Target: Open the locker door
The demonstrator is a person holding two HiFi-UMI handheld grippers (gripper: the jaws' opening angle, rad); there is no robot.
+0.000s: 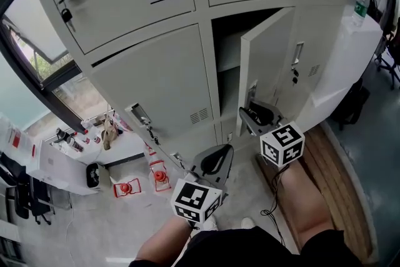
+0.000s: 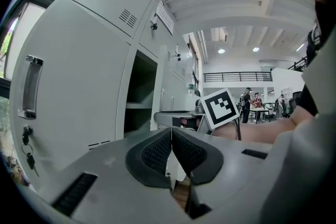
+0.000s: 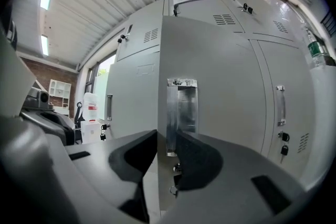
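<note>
Nearest the lens: person's legs at 6 o'clock of the head view, with both grippers just beyond them.

Left gripper sat at 6 o'clock, pointing level. Its own view showed the left gripper clenched, pads meeting, nothing between them. Idle, well apart from the door.

Right gripper was at 3 o'clock of the head view. In its own view the right gripper straddled the free edge of the locker door, one jaw on each face, grasping the panel just below the handle.

Door position: locker door at 2 o'clock of the head view, middle column of the bank, swung partly out. Hinge appeared to be on the far right side, free edge toward the person. Dark compartment with one shelf was exposed at 1 o'clock.

Appearance: flat pale-grey sheet metal, thin edge, recessed shiny metal handle set upright near the free edge. Same finish as the shut neighbouring locker at 10 o'clock.

Judgement: opening under way, not finished. To do it well, keep the pinch firm on the edge, sweep along the arc around the hinge and not straight back, and let the wrist turn with the panel so the smooth metal does not slip. Keep the left gripper out of the swing path.
</note>
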